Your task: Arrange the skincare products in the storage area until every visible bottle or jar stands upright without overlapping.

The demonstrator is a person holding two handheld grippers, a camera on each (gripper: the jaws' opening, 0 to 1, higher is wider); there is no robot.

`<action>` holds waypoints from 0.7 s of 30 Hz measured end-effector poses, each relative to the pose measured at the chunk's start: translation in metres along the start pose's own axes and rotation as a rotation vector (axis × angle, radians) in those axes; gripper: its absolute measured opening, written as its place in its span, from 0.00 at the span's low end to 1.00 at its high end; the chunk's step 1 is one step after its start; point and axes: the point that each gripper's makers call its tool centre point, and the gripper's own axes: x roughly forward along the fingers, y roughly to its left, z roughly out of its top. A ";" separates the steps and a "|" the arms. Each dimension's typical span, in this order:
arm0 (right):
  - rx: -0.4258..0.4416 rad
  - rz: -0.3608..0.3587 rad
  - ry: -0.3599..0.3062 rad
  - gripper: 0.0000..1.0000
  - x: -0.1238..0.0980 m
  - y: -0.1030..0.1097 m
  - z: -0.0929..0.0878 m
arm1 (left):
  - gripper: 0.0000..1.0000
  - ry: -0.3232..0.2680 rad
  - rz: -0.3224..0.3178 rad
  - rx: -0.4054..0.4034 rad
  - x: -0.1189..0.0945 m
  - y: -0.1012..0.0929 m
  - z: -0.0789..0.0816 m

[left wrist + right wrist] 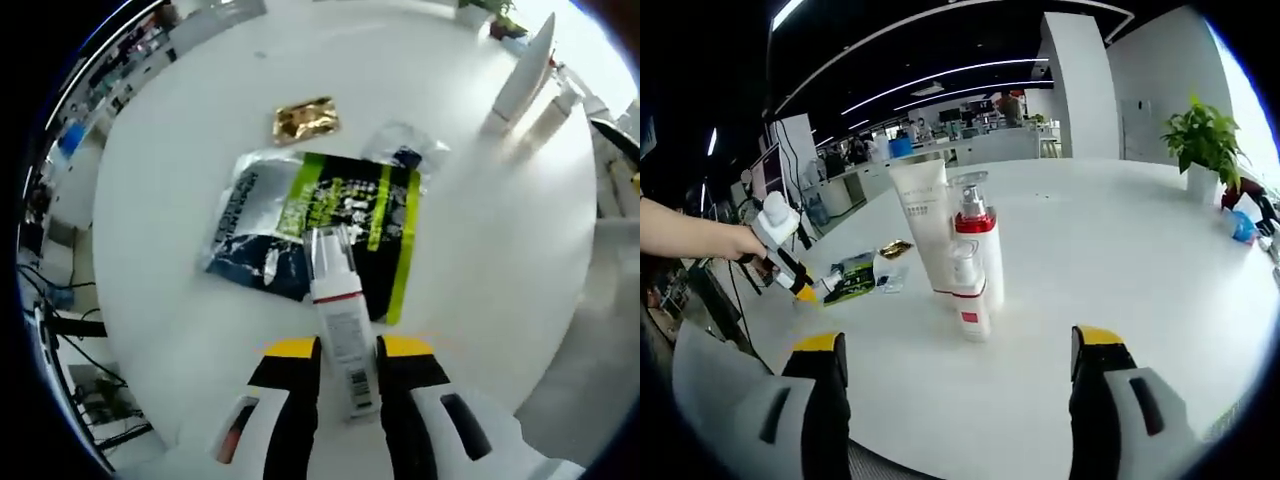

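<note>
My left gripper (348, 362) clamps a bottle (340, 318) above the pouch (315, 222) to stand it by the tube (923, 222), my right gripper (960, 365) wide, waiting.

Four skincare containers in all: one small bottle (343, 330) clamped in the left claw (347, 352), and three standing ahead of the right claw, namely one white tube (924, 222), one red-collared pump bottle (980, 245) and one small pump bottle (967, 292). Three flat sachets beyond the left claw: one black-and-green (320, 225), one gold (305, 119), one clear (402, 148). One potted plant (1203, 148).
</note>
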 end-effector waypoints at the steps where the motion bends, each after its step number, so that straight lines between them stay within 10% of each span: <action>1: 0.000 0.000 0.001 0.92 0.000 0.000 0.000 | 0.19 0.000 0.002 -0.003 0.000 0.000 0.000; 21: -0.008 0.017 0.012 0.91 0.001 0.003 -0.002 | 0.17 -0.125 -0.100 -0.220 -0.022 -0.011 0.014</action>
